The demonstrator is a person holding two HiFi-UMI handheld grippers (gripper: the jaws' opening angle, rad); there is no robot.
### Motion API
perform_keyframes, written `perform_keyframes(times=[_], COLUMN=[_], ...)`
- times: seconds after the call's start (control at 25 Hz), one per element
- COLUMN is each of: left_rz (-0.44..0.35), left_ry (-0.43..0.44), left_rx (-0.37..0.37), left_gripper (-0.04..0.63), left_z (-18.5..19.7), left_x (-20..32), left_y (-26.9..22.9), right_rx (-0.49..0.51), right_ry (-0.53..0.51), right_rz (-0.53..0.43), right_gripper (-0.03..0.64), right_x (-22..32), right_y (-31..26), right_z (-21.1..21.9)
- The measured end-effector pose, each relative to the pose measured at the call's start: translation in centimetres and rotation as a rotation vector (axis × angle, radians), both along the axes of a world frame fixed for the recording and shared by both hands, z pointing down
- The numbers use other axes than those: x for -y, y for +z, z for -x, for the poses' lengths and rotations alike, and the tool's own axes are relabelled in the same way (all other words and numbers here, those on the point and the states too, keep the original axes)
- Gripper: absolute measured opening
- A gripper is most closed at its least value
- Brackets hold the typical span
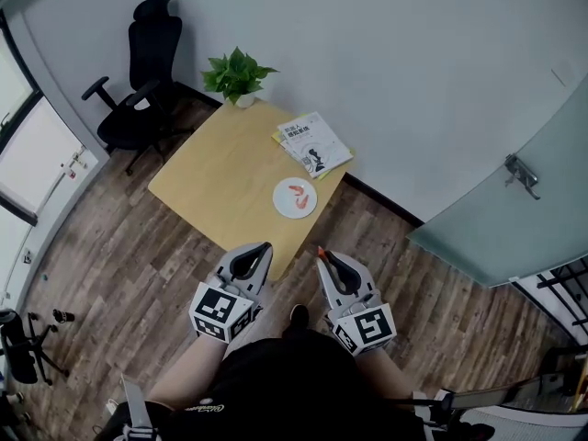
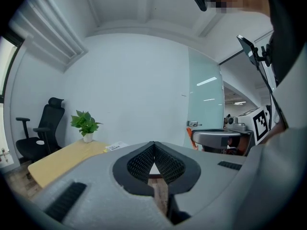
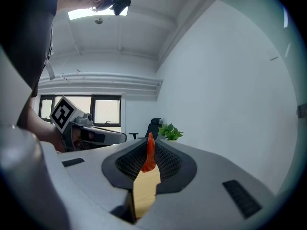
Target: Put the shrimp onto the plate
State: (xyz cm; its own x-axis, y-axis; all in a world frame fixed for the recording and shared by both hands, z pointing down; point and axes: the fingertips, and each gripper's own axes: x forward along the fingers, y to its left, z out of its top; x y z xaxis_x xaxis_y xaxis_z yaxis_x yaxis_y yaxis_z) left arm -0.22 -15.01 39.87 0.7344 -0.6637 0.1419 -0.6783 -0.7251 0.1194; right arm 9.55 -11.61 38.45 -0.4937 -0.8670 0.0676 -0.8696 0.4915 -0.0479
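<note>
plate (image 1: pixel 283 201): white, round, flat by the table (image 1: pixel 220 177) right edge | shrimp (image 1: pixel 298 190): orange, lying on plate | second shrimp (image 3: pixel 149 153): orange-red, upright, pinched at right gripper (image 1: pixel 322 257) tips, off table

Matt pale wood table (image 1: pixel 225 175), glossy white plate (image 1: pixel 286 206), smooth orange shrimp (image 3: pixel 149 151), wood-plank floor (image 1: pixel 110 246)

Bright, even indoor light. A ceiling lamp (image 3: pixel 93 13) glares above the fingers (image 3: pixel 168 161) of the right gripper (image 3: pixel 149 140); windows (image 3: pixel 91 113) left of them wash out. The 2 gripper views show black fisheye corners.
</note>
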Motion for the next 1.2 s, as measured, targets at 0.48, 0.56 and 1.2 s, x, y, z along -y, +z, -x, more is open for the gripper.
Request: perform_keyframes(times=[0.48, 0.56, 1.2], left_rz=[0.005, 0.020, -0.038], left_ry=[-0.053, -0.062, -0.021], left_rx=[0.019, 0.018, -0.038], left_gripper=[0.005, 0.005, 0.005], left_z=[-5.9, -5.7, -3.5], left_x=[7.5, 7.8, 11.0], left_y=[-0.4, -0.2, -1.5], right_rx=[-0.009, -0.002, -0.019], right_ry=[-0.083, -0.086, -0.043], right_rz=[-0.026, -0.019, -0.065], right_gripper=[0.049, 0.049, 0.049], right_x=[8.6, 9.0, 12.3], right_y=[-0.7, -0.8, -2.7], right_z=[-5.2, -4.9, -1.2])
